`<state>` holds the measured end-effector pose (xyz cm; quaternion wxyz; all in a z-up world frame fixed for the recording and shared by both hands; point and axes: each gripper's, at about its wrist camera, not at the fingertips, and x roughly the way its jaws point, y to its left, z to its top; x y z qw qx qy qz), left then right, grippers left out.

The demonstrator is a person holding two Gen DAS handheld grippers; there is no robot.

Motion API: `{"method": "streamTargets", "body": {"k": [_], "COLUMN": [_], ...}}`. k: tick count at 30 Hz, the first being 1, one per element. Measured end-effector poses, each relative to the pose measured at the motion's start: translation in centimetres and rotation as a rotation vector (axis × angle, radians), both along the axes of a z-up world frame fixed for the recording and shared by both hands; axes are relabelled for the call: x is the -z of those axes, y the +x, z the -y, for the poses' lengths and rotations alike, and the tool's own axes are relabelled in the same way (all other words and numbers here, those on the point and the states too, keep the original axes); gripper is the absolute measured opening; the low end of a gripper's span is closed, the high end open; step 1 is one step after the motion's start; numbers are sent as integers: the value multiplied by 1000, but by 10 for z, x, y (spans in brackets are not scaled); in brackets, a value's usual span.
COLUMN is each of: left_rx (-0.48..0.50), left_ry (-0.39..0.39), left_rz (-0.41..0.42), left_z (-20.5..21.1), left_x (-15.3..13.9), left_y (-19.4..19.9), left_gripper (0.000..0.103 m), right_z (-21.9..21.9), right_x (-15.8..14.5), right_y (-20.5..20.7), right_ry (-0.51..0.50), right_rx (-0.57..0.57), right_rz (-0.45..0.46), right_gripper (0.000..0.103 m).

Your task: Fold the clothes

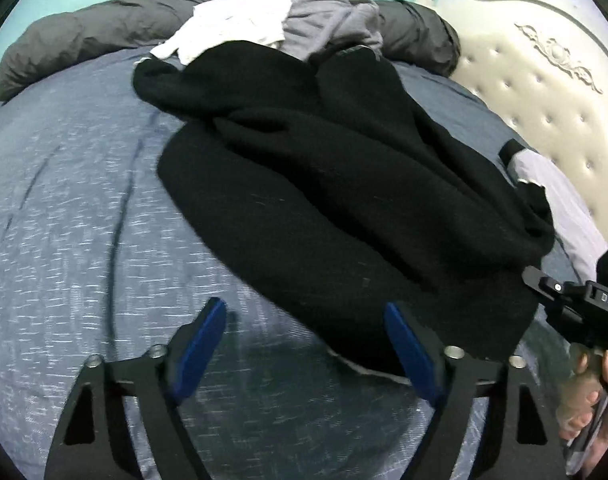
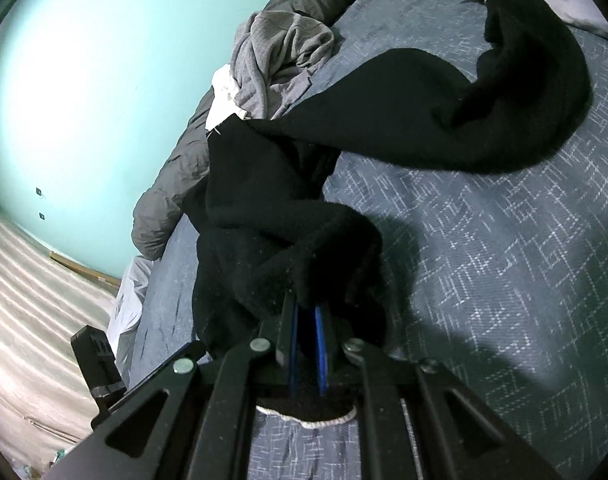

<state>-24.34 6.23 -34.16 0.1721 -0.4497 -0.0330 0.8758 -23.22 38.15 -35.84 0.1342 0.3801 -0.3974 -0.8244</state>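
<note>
Blue-padded fingers of the left claw fill the bottom of the left wrist view, standing wide apart over the blue bedsheet with nothing between them; the hem of the black sweater lies just beyond its right finger, not yet pinched. In the right wrist view the right claw is nearly closed, clamped on a bunched fold of the black sweater at lower centre, with a pale-edged hem showing beneath it.

Risks, as I judge them: the garment is bunched and twisted near the right claw, so a fold started now would likely trap wrinkles. If the left claw closes where it stands, it may catch bedsheet instead of the hem. A pull could also drag the sweater's far edge, which lies against the white garment and grey garment at the top of the frame.

Only the left view shows the sweater's broad body spread across the middle of the bed, plus the tufted headboard at right. Only the right view shows the actual grip, and a long sleeve stretching to the upper right.
</note>
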Motion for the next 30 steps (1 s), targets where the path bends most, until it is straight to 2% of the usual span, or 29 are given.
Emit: {"method": "streamTargets", "body": {"k": [1, 3, 4, 6, 10, 12, 15, 17, 18, 19, 20, 25, 30], "left_rx": [14, 47, 56, 66, 74, 68, 62, 60, 56, 50, 44, -51, -194], "left_ry": [1, -1, -5, -9, -18, -13, 2, -9, -14, -19, -24, -43, -21], "left_rz": [-1, 3, 8, 12, 12, 10, -13, -45, -59, -72, -86, -123, -102], "left_z": [-3, -12, -15, -20, -21, -16, -7, 0, 6, 13, 20, 77, 145], "left_x": [0, 1, 2, 4, 4, 1, -10, -24, -32, -40, -48, -75, -80], "left_y": [1, 2, 2, 1, 0, 0, 2, 6, 9, 12, 15, 24, 34], "left_gripper": [79, 66, 64, 49, 29, 13, 9, 8, 8, 8, 8, 8, 7], "right_z": [0, 0, 0, 0, 1, 2, 6, 10, 11, 10, 9, 7, 3], "right_x": [0, 1, 1, 1, 1, 1, 0, -3, -5, -7, -10, -18, -6], "right_y": [0, 1, 1, 1, 2, 1, -2, -3, -3, -3, -2, 3, 1], "right_ry": [-3, -6, -6, -8, -9, -4, 0, 7, 7, 1, -11, 18, 1], "right_rx": [1, 2, 3, 3, 2, -1, -27, -44, -46, -45, -37, -3, 23], "right_rz": [2, 4, 4, 5, 10, 13, 15, 9, 3, -5, -18, -38, 24], "right_gripper": [8, 8, 8, 8, 8, 8, 9, 13, 18, 34, 44, 46, 48]}}
